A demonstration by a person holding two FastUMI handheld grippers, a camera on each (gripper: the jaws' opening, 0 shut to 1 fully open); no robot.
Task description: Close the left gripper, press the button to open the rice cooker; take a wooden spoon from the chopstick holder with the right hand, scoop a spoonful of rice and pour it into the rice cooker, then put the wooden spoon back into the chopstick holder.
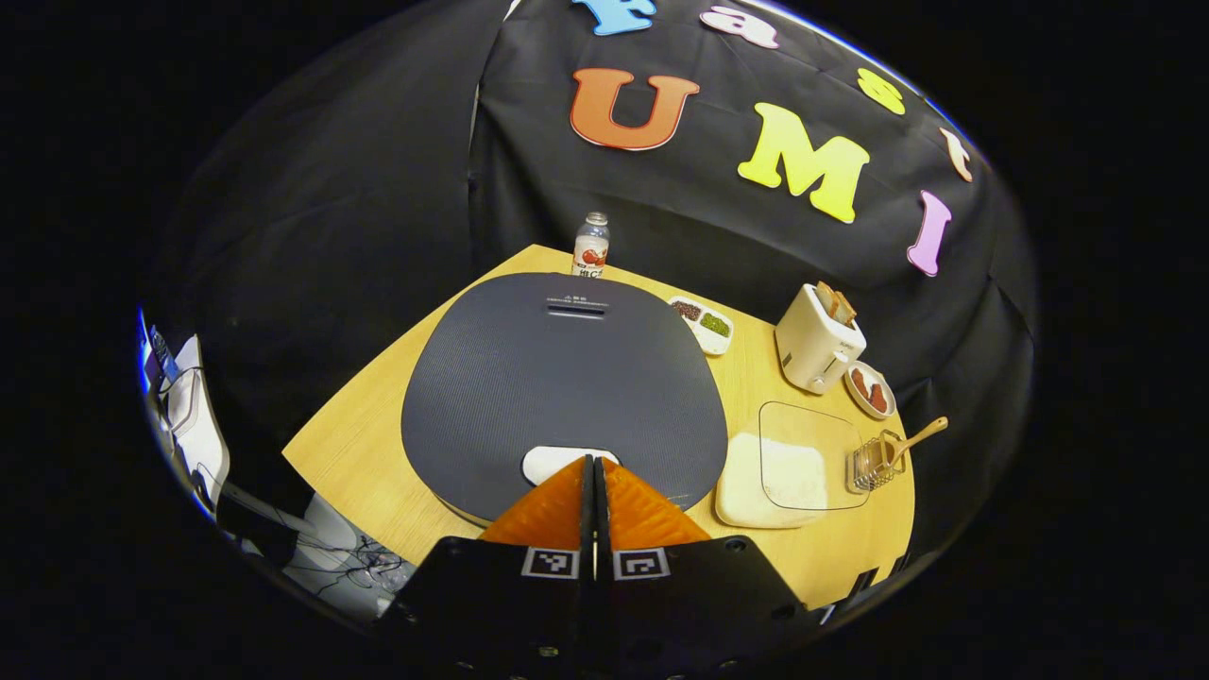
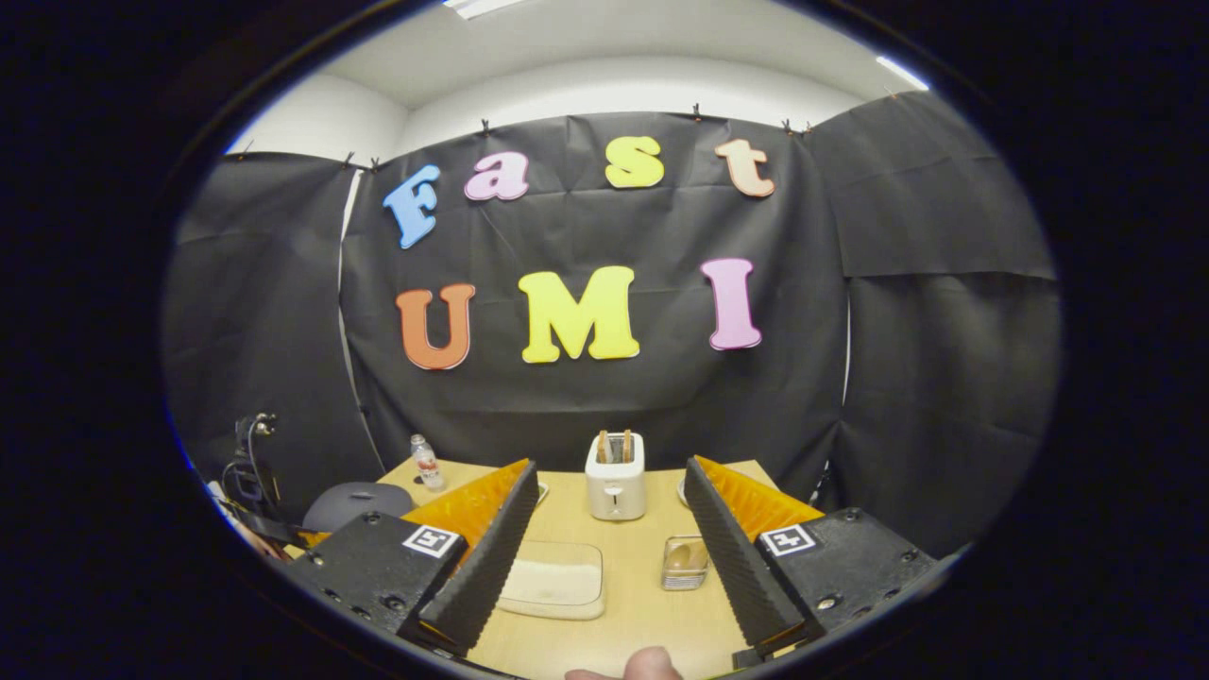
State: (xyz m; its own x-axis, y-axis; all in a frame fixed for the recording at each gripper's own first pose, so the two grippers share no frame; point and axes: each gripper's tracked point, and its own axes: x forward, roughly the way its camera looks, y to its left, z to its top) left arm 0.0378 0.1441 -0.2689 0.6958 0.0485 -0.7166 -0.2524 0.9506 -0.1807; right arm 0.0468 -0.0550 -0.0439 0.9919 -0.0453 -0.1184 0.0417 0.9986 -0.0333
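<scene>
In the left gripper view, the left gripper (image 1: pixel 595 463) has its two fingers pressed together with nothing between them, their tips hovering at the near edge of the rice cooker (image 1: pixel 565 387), right over the pale button (image 1: pixel 553 461) set into the dark lid. The lid is still down flat. To the right on the wooden table (image 1: pixel 364 453) lies a clear-lidded rice container (image 1: pixel 784 467), and just beside it stands the wire chopstick holder (image 1: pixel 876 461) with the wooden spoon (image 1: pixel 914 438) leaning out, handle up and to the right. A toaster (image 1: pixel 817 340), a small dish (image 1: pixel 869 389), a divided tray (image 1: pixel 704 323) and a bottle (image 1: pixel 590 246) sit farther back. In the right gripper view, the right gripper (image 2: pixel 604 538) is spread wide and holds nothing, hanging above the near table edge; the rice container (image 2: pixel 555 578) and chopstick holder (image 2: pixel 684 563) lie between its fingers lower down, the toaster (image 2: pixel 615 476) behind them, the rice cooker (image 2: pixel 357 502) off to the left. The risk I see: the joined tips look set on the button's near rim, so a push could slide off onto the lid and fail to release it, or shove the cooker across the smooth table. Once released, the lid may swing up into the fingers if they linger above it.
</scene>
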